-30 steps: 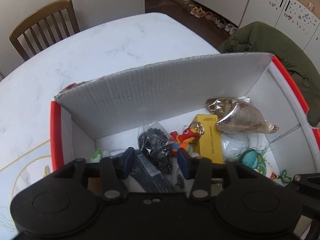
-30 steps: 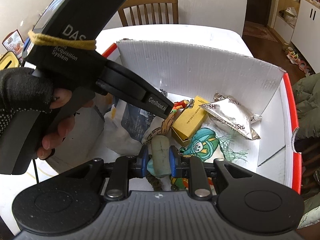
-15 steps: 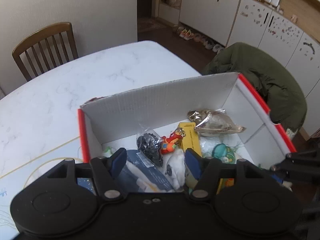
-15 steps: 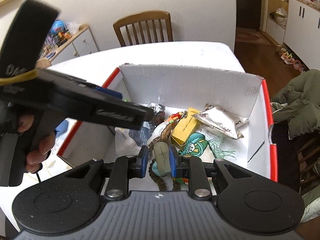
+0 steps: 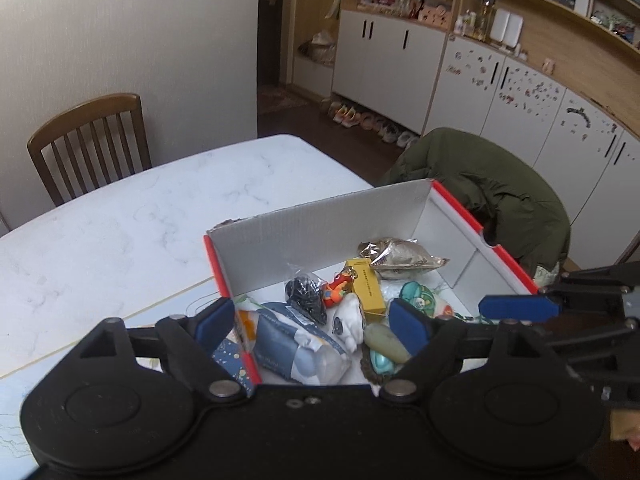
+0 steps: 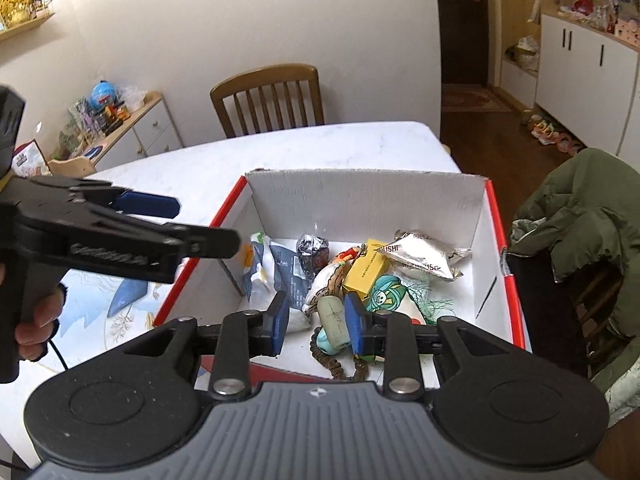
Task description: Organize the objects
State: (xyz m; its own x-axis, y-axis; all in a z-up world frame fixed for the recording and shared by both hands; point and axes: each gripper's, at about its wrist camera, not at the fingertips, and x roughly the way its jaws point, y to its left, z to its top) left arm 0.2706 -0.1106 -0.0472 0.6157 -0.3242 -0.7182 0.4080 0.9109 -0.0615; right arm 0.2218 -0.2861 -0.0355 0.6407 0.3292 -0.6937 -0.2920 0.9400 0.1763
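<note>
A white cardboard box [image 6: 482,248] with red edges sat on the marble-patterned table [image 5: 132,216], and inside it lay a jumble of small things: a yellow carton [image 6: 366,270], a silver snack packet [image 6: 426,254], a teal cartoon pouch [image 6: 386,292], a bluish plastic bag [image 5: 288,344], a bag of dark pieces [image 5: 306,296], an orange keychain figure [image 5: 336,286] and a pale green stone-like piece [image 6: 332,314] on a braided cord. The right gripper [image 6: 316,322] hung above the box's near end, jaws spread, the green piece showing between its blue pads [image 6: 354,322] with a gap at the left pad; whether the right pad touched it could not be told. The left gripper [image 5: 312,324] hovered over the near left corner of the box, jaws wide apart and holding nothing. A wooden chair [image 6: 268,98] stood behind the table, and a green jacket [image 5: 492,196] was draped over a chair beside the box.
</note>
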